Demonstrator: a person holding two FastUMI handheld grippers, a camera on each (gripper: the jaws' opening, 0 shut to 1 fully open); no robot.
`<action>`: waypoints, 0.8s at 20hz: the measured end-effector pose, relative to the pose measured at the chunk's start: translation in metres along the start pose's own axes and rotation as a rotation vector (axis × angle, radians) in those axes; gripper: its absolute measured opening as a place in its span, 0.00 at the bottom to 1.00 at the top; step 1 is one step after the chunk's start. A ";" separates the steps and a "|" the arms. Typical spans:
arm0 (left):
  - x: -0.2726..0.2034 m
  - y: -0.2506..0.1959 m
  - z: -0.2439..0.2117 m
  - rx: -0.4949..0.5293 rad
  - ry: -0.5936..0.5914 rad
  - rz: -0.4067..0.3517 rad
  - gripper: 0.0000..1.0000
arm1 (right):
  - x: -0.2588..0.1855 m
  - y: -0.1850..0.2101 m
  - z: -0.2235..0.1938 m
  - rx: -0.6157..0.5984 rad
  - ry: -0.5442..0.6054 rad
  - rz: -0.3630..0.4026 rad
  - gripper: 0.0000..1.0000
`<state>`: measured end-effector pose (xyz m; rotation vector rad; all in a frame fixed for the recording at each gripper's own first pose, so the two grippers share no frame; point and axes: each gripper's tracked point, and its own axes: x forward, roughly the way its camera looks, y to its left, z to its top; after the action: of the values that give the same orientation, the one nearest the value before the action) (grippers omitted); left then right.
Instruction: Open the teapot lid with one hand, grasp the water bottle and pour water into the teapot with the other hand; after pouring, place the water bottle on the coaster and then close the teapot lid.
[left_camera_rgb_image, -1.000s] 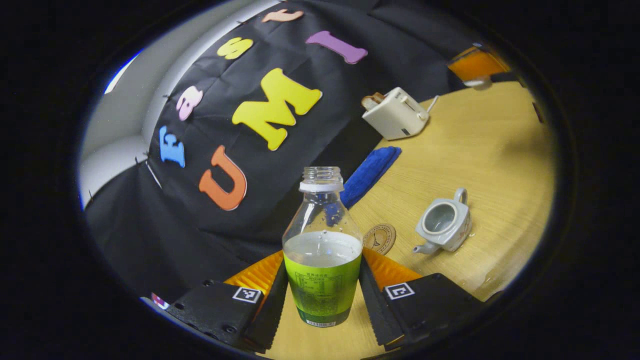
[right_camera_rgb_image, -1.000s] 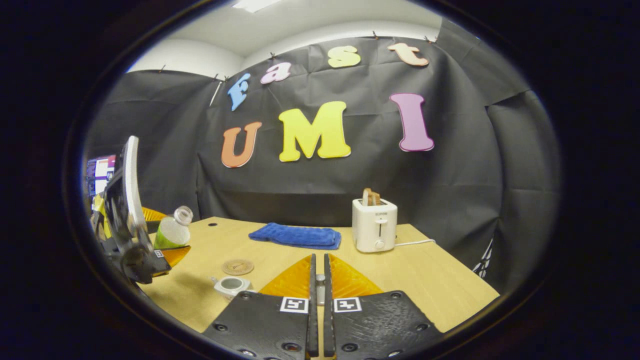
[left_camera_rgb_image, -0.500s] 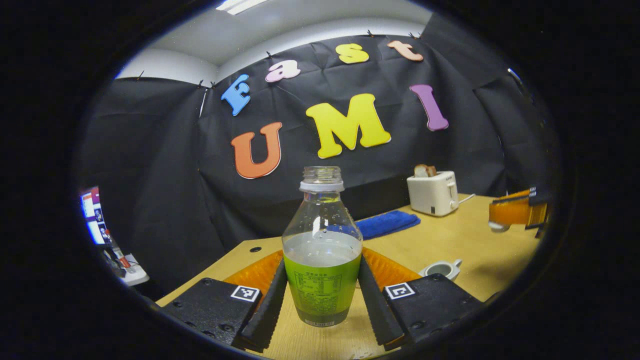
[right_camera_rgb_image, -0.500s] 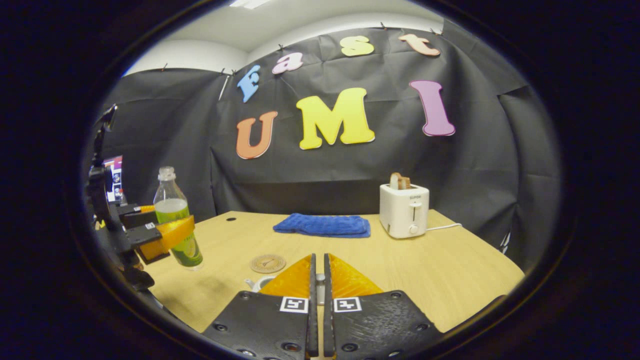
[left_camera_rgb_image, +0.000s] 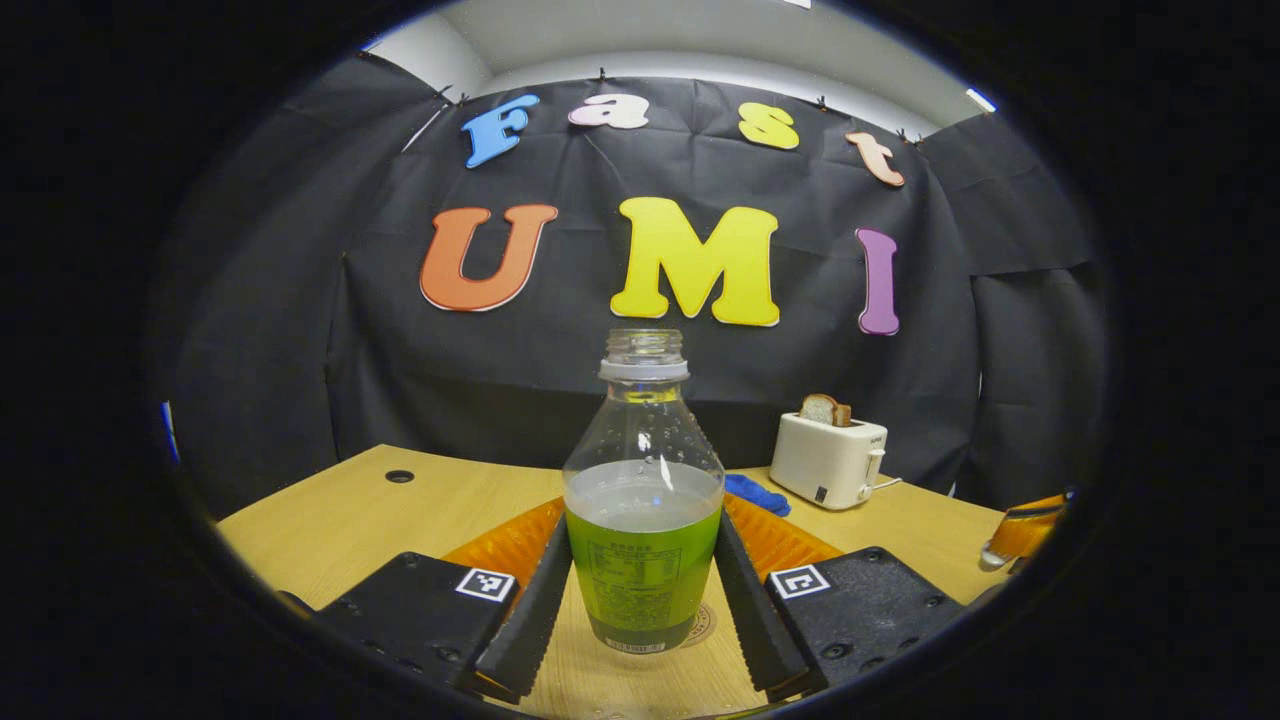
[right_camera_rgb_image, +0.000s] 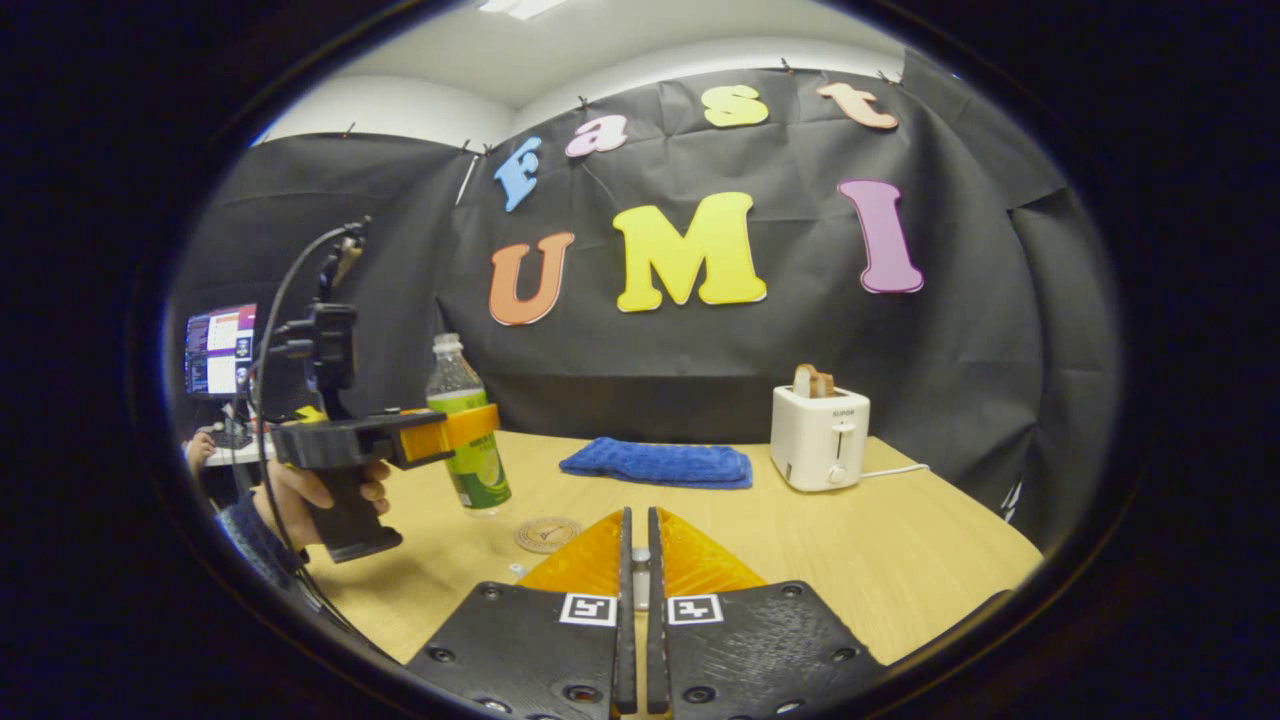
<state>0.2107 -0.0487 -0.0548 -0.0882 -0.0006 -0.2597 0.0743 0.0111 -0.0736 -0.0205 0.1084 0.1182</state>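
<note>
Bottle's swung upright again: the left gripper (left_camera_rgb_image: 640, 600) clamps the clear green-labelled water bottle (left_camera_rgb_image: 643, 500) above the round cork coaster (right_camera_rgb_image: 547, 533), ready to set down. The right gripper (right_camera_rgb_image: 637, 580), fingers pressed together, pinches something small, probably the lid.

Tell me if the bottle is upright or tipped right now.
Upright. The bottle stands vertical between the left gripper fingers, neck up, its water level flat.

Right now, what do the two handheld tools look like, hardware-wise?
Left tool: black pistol-grip body, black camera mast on top, black cable looping up; a dark blue sleeve behind the hand. Right tool: black plates with square black-and-white markers and screws.
</note>
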 end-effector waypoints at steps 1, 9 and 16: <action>0.008 0.001 -0.005 0.007 -0.001 0.005 0.78 | 0.001 -0.004 -0.002 0.001 0.000 -0.005 0.04; 0.041 -0.019 -0.018 0.000 -0.023 -0.026 0.78 | 0.012 -0.017 -0.021 0.003 0.032 -0.023 0.04; 0.046 -0.022 -0.035 0.058 0.013 -0.012 0.81 | 0.012 -0.010 -0.024 0.001 0.037 -0.010 0.04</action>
<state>0.2495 -0.0849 -0.0873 -0.0288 0.0046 -0.2716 0.0851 0.0017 -0.0983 -0.0218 0.1455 0.1076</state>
